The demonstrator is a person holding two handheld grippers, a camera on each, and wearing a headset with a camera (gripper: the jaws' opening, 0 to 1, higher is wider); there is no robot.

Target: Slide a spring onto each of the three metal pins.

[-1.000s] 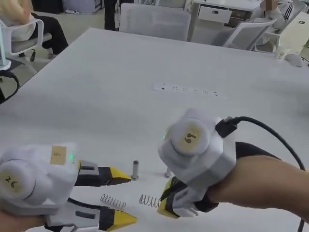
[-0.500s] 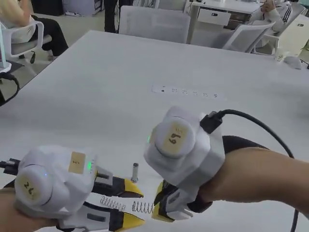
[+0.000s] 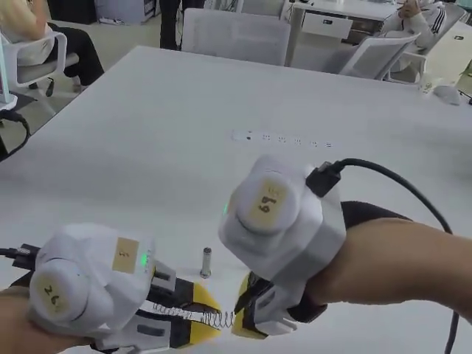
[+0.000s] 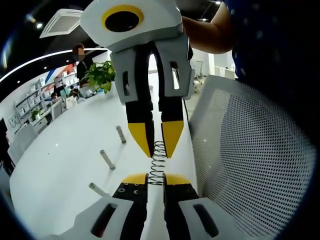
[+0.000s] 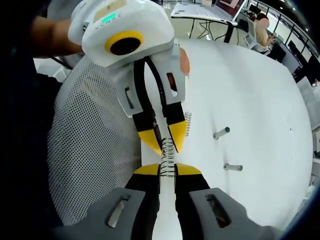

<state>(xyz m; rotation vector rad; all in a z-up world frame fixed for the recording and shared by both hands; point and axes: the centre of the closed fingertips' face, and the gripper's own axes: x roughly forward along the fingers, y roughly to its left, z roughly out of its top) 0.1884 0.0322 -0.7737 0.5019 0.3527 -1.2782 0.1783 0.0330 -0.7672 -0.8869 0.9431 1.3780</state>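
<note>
A short coil spring (image 3: 218,318) hangs level between my two grippers, just above the white table (image 3: 184,133). My left gripper (image 4: 156,179) is shut on one end of the spring (image 4: 158,161). My right gripper (image 5: 167,170) is shut on the other end (image 5: 167,155). Their yellow tips nearly touch, the left gripper (image 3: 209,316) facing the right gripper (image 3: 240,317). A metal pin (image 3: 206,262) stands just beyond them. Two bare pins (image 5: 220,132) (image 5: 232,167) stand in the right gripper view. A second spring (image 5: 188,124) lies beside the left gripper's fingers.
In the left gripper view a ribbed upright piece (image 4: 120,134) stands past two bare pins (image 4: 106,159); whether it is a pin with a spring on it I cannot tell. A power strip (image 3: 284,137) is set into the table. Mesh chairs (image 3: 236,33) stand at the far edge.
The left gripper moved right toward the right gripper and shut on the free end of the spring that the right gripper held. The right gripper shifted slightly left.
</note>
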